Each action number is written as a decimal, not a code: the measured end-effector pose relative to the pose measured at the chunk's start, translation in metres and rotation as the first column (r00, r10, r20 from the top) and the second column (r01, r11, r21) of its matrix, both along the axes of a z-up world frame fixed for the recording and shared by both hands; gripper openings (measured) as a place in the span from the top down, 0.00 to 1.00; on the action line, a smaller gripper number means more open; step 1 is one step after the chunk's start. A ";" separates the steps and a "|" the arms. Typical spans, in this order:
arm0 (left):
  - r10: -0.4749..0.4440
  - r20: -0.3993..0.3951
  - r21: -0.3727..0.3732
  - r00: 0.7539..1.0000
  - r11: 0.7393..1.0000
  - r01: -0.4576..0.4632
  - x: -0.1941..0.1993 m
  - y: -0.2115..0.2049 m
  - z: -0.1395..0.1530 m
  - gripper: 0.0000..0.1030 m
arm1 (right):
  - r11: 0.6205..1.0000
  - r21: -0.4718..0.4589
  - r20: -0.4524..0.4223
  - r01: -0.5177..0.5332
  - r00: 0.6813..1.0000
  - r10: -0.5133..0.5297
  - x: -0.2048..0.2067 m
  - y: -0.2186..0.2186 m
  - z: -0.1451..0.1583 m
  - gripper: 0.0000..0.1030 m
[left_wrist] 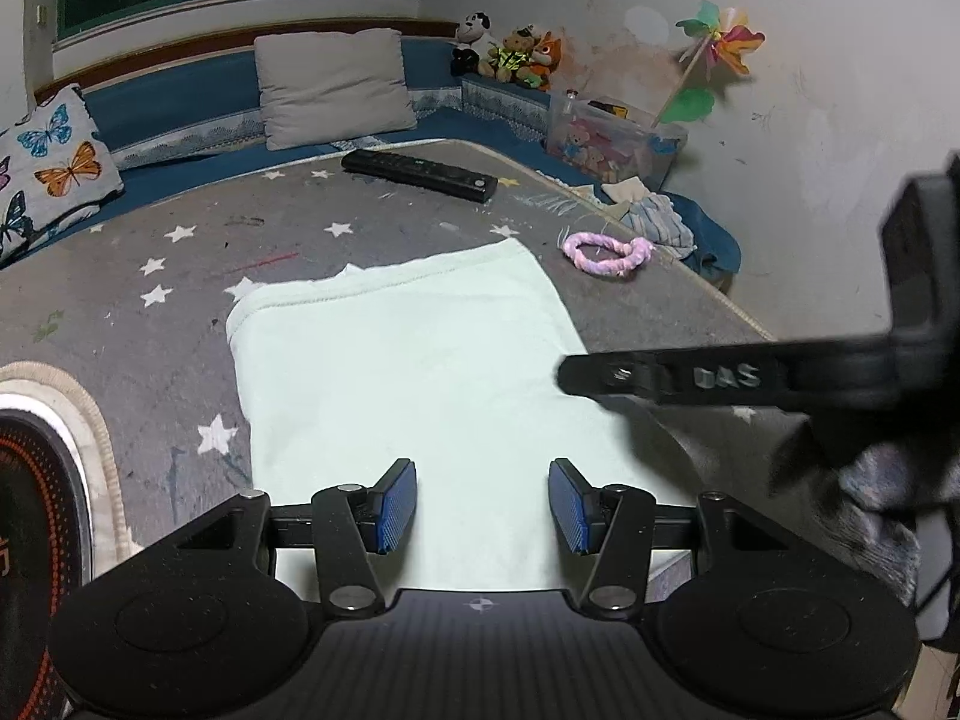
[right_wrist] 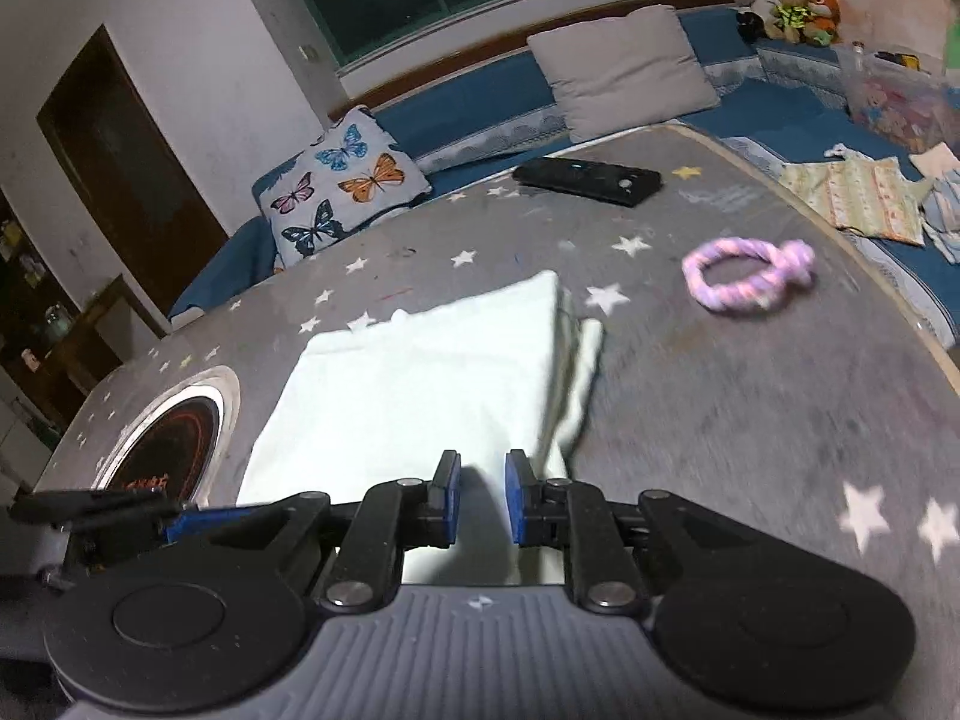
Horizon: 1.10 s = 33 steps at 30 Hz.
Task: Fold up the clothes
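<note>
Pale-green folded garment (left_wrist: 408, 372) lies flat on grey star-print desk (left_wrist: 180, 300). Left gripper (left_wrist: 483, 507) over its near edge, jaws wide apart, empty. Right gripper (right_wrist: 483, 495) jaws narrowly parted, empty. Pink rope ring (right_wrist: 750, 279) and black remote (left_wrist: 420, 175) beyond.

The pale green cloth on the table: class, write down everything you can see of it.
The pale green cloth is soft fabric with a stitched hem along its far edge, folded into a rough rectangle. It lies flat on the grey star-print table cover. On its right side the stacked layers show, with lower ones sticking out past the top one. Both claws, the left claw and the right claw, sit open over its near edge, gripping nothing.
</note>
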<state>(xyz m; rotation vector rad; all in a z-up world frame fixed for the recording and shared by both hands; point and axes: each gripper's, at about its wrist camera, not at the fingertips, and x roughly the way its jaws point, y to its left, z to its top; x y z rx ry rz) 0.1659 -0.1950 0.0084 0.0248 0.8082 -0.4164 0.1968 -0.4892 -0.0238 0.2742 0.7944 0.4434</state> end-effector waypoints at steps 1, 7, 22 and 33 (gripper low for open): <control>0.002 -0.001 0.001 1.000 1.000 -0.002 -0.001 0.001 0.000 0.49 | 1.000 0.006 0.005 0.005 1.000 -0.005 -0.005 -0.002 0.001 0.85; 0.006 -0.003 0.006 1.000 1.000 -0.006 -0.010 0.003 -0.001 0.49 | 0.999 -0.019 0.060 -0.028 0.998 0.029 -0.033 0.002 0.008 0.85; -0.027 0.003 0.047 1.000 0.999 0.027 -0.055 0.016 -0.013 0.46 | 0.981 -0.191 0.138 -0.038 0.988 0.065 -0.090 0.011 0.002 0.85; 0.006 0.011 0.041 1.000 0.999 -0.006 -0.073 0.037 -0.012 0.46 | 0.980 -0.199 0.142 -0.025 0.988 0.054 -0.099 0.012 0.004 0.85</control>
